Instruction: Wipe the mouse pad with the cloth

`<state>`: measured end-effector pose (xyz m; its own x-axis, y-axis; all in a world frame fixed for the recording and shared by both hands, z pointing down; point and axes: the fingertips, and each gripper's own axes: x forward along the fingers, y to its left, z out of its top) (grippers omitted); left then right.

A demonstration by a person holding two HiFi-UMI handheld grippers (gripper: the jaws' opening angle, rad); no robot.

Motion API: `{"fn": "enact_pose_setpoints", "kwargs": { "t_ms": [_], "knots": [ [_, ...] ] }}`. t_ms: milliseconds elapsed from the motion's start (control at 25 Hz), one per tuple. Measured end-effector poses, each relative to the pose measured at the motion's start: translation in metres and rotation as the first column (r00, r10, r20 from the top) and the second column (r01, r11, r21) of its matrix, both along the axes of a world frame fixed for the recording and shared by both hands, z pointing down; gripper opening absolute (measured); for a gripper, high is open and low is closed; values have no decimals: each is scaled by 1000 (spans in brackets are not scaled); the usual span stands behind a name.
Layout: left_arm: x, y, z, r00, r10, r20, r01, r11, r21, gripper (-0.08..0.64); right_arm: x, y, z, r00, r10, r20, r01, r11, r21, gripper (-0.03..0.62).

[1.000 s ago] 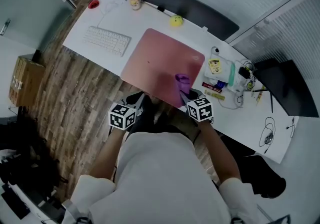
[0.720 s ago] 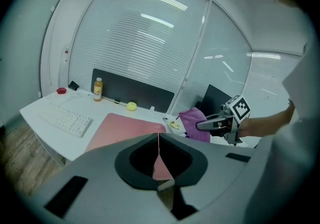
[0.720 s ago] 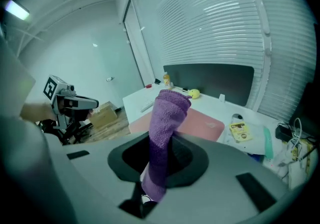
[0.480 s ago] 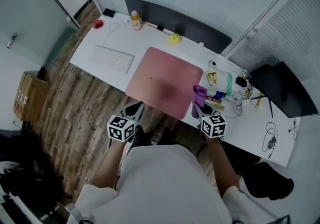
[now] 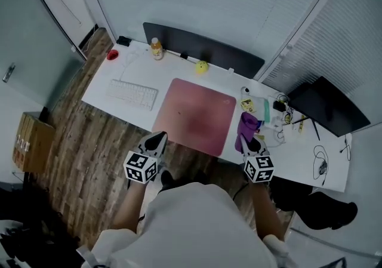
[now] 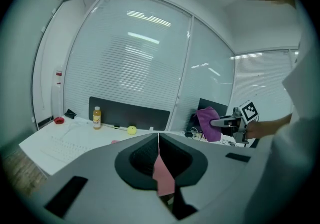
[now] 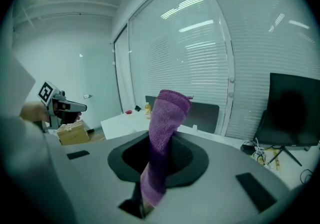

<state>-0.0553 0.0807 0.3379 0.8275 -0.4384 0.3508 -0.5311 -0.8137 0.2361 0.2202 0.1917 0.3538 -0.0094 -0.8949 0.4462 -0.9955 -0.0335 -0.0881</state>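
A pink mouse pad point(image 5: 196, 115) lies flat on the white desk point(image 5: 107, 73), between the keyboard and a cluster of small items. My right gripper point(image 5: 250, 140) is shut on a purple cloth point(image 5: 245, 129), which it holds lifted above the desk's front edge, just right of the pad. In the right gripper view the purple cloth point(image 7: 162, 133) stands up between the jaws. My left gripper point(image 5: 156, 139) hovers off the desk near the pad's front left corner, shut and holding nothing. A sliver of the pink mouse pad point(image 6: 161, 173) shows between the left jaws.
A white keyboard point(image 5: 132, 94) lies left of the pad. A bottle point(image 5: 156, 49), a yellow ball point(image 5: 202, 68) and a red object point(image 5: 113, 55) sit along the back, in front of a dark screen panel point(image 5: 203, 46). Cables and small items point(image 5: 280, 117) crowd the right side beside a dark monitor point(image 5: 325, 105).
My right gripper has carried the purple cloth off the pad to the right and lifted it. The head view has pulled back and up, so the desk looks smaller.
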Motion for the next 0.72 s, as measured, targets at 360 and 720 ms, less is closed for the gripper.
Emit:
{"fn": "enact_pose_setpoints", "kwargs": {
  "t_ms": [360, 720],
  "knots": [
    [-9, -6, -22, 999, 20, -38, -18, 999, 37, 20, -16, 4, -28, 1000, 16, -14, -15, 998, 68, 75],
    [-17, -9, -22, 999, 16, -48, -14, 999, 36, 20, -24, -3, -40, 1000, 24, -11, -22, 995, 98, 75]
  ]
}}
